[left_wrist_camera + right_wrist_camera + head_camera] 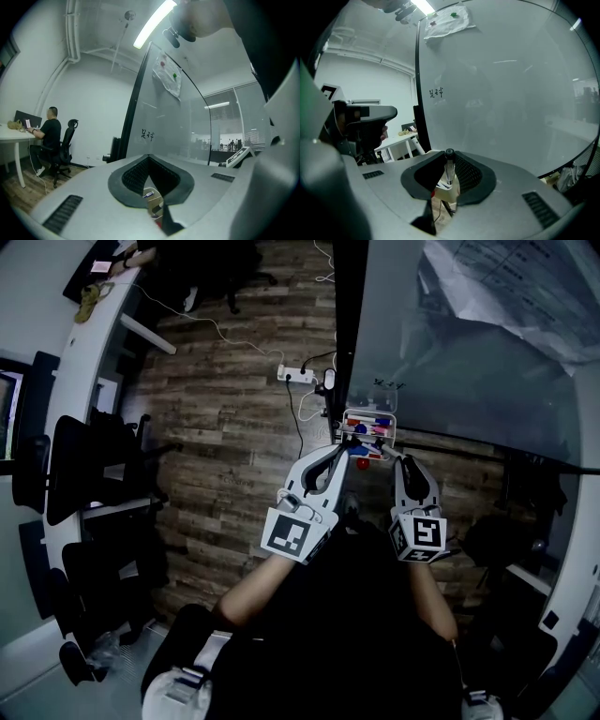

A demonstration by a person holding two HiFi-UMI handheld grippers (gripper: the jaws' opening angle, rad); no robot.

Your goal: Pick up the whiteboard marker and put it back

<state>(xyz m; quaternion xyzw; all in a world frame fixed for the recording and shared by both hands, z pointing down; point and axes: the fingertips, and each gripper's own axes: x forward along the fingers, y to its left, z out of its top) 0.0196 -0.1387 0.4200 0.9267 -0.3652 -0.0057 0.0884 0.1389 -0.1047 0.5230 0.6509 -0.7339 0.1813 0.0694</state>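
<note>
Two grippers are in our hands before the tall pale glass whiteboard [469,371]. Our right gripper [449,161] is clenched on the slim whiteboard marker with a black cap and pale barrel [449,171]. The marker stands upright between the pad tips, cap at 12 o'clock. At 6 o'clock below it sits the small pale open-topped marker tray [446,192], fixed at the board's edge, and in the head view it already holds red and blue pieces [362,427], likely other markers. Our left gripper [149,158], at 9 o'clock of the right one in the head view, has its jaws drawn together with nothing between them.

We judge the marker lifted and the return not yet made, and several things could spoil it:

- **Weak grip:** the pads catch the barrel only at the jaw tips, so a tilt of our wrist could let it pivot or slide out.
- **High release:** letting go above the rim could bounce the marker out onto the wooden plank floor [234,427].
- **Crowded tray:** the lower end may jam on what lies inside and leave the marker leaning over the edge.
- **Close left gripper:** it hangs near the tray and could knock it as we lower.
</note>
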